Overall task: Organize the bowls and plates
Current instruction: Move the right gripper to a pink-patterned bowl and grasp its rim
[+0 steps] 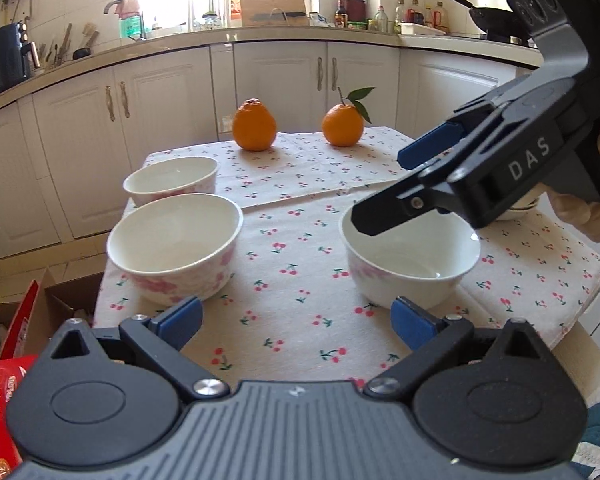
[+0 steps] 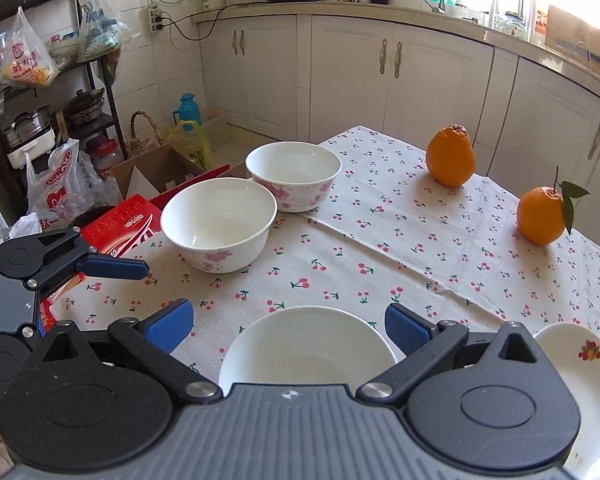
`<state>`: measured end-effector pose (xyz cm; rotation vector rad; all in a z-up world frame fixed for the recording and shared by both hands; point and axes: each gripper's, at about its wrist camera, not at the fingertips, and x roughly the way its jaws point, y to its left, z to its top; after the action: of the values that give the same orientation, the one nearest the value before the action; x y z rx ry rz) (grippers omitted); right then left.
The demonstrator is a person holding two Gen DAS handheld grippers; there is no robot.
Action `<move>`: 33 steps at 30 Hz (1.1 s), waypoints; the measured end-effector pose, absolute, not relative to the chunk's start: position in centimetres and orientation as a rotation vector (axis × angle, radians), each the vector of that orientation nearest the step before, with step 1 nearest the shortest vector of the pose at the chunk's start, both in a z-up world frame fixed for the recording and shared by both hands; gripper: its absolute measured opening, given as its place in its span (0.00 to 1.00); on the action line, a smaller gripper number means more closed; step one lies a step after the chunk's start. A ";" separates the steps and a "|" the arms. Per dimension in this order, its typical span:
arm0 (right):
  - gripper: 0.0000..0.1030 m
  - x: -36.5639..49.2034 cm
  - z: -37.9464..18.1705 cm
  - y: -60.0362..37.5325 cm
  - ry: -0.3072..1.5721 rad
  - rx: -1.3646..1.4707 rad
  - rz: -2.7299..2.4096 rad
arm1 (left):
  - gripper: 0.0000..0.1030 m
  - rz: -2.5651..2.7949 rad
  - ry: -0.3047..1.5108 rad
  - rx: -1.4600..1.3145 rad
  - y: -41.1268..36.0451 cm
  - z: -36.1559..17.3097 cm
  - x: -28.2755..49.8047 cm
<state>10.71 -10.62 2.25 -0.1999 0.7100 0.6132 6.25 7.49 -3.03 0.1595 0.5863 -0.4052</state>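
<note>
**A:** Looking along the left gripper (image 1: 296,316), I see both blue pads spread wide with only the cherry-print tablecloth (image 1: 292,240) between them. It tips downward toward the table, released and gripping nothing.

**B:** And the right gripper (image 2: 288,322)?

**A:** Same story: jaws fully apart, pointing down at the table. From the left wrist view it reaches in from the upper right, angled down, its lower black finger (image 1: 384,212) hanging over the rim of the near bowl (image 1: 410,256). Part of a hand (image 1: 588,212) shows behind its body.

**B:** Does it touch that bowl?

**A:** I don't think so, though the finger overlaps the rim in that view, so I can't be sure. In the right wrist view the same bowl (image 2: 306,346) sits just below and between the open pads, with neither pad pressing on it.

**B:** Where are the other dishes?

**A:** Two more white bowls with pink flowers stand at the table's left side: the middle bowl (image 1: 176,248) ahead and left of the left gripper, and the far bowl (image 1: 171,179) just behind it, very close together. A small plate (image 2: 580,364) with a fruit motif lies at the right gripper's right, partly hidden by its body.

**B:** Anything else on the cloth?

**A:** Two oranges at the far edge, the knobbed orange (image 1: 254,124) and the leafed orange (image 1: 343,125), well apart from the bowls.
</note>
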 end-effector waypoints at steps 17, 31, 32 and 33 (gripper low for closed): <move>1.00 14.6 4.9 -4.2 0.721 -0.258 0.707 | 0.97 -0.321 0.525 0.151 11.7 -2.8 9.8; 1.00 20.3 2.3 -1.4 0.815 -0.201 0.810 | 0.97 -0.298 0.559 0.153 12.2 -4.5 13.2; 1.00 20.8 1.9 -1.3 0.827 -0.192 0.813 | 0.97 -0.300 0.557 0.156 12.2 -4.6 13.3; 1.00 21.2 1.7 -1.2 0.837 -0.187 0.815 | 0.97 -0.302 0.556 0.160 12.1 -4.7 13.4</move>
<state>21.17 -1.17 1.74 -0.1870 0.8369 0.8154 13.39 12.06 -4.66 0.1597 0.5557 -0.3023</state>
